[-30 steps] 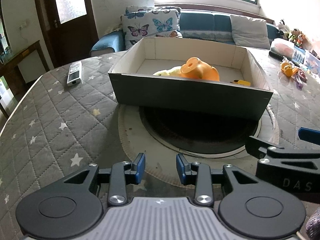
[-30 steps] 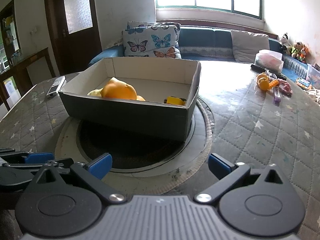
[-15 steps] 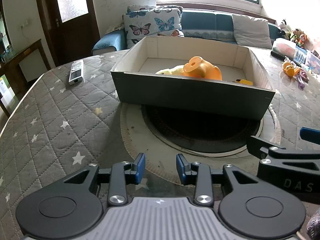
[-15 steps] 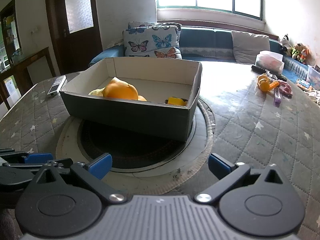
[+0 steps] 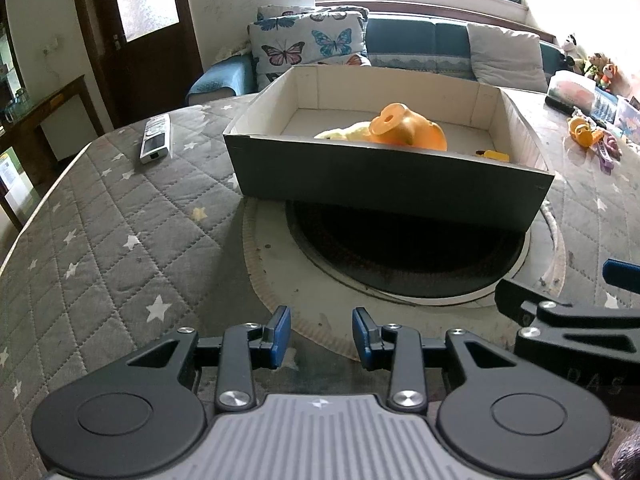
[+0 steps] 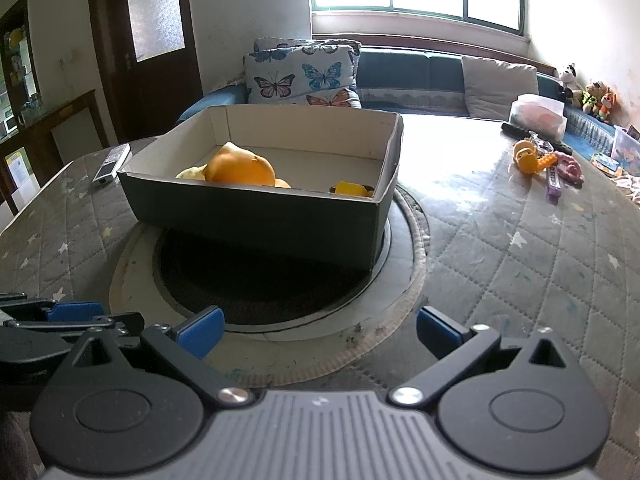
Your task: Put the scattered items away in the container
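box (image 5: 384, 184): dark outside, white inside | toy (image 5: 408, 132): orange | desk (image 5: 120, 216) cover: grey, white stars | cushion (image 5: 304, 46): butterflies

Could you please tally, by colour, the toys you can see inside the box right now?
Orange: 1, the big orange toy in the box
Pale yellow: 1, the soft toy beside it
Bright yellow: 1, the small toy near the right wall
Total: 3 visible; the front wall may hide more.

Black hand-held gripper (image 5: 321, 338); 2 blue pads (image 5: 280, 334); silver screws; ribbed grey housing.
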A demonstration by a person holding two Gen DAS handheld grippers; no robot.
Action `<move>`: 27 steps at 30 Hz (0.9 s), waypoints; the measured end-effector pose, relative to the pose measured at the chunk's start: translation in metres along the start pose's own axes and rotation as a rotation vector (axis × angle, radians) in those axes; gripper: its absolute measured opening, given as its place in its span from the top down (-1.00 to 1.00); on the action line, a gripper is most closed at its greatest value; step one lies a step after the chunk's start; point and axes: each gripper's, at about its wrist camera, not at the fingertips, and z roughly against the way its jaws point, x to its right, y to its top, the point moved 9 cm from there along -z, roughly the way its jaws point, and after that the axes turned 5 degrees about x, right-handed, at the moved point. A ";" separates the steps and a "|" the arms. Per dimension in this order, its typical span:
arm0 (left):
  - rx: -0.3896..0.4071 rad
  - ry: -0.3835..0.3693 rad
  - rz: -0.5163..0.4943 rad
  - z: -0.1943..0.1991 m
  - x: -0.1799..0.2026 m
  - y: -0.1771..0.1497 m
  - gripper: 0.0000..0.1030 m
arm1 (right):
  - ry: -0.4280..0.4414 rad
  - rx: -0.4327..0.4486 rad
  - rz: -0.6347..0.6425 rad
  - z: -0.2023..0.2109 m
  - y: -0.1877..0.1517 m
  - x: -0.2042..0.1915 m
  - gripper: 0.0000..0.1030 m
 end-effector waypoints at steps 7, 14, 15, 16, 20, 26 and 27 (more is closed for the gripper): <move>0.002 -0.005 -0.002 0.001 0.000 0.002 0.29 | 0.002 0.002 -0.002 0.000 0.001 0.000 -1.00; 0.002 -0.005 -0.002 -0.002 0.000 0.003 0.29 | 0.003 0.004 -0.007 0.000 0.002 0.000 -1.00; 0.003 -0.001 -0.004 -0.002 -0.001 0.004 0.29 | 0.004 0.005 -0.007 -0.001 0.002 0.000 -1.00; 0.003 0.001 -0.005 -0.002 -0.001 0.004 0.29 | 0.004 0.005 -0.006 -0.001 0.002 -0.001 -1.00; 0.003 0.003 -0.005 -0.003 -0.002 0.003 0.29 | 0.004 0.003 -0.006 -0.001 0.002 -0.002 -1.00; 0.008 0.002 0.000 -0.004 -0.003 0.005 0.30 | 0.003 0.003 -0.009 -0.003 0.002 -0.002 -1.00; 0.009 0.000 0.002 -0.004 -0.003 0.005 0.30 | 0.003 0.003 -0.009 -0.003 0.002 -0.002 -1.00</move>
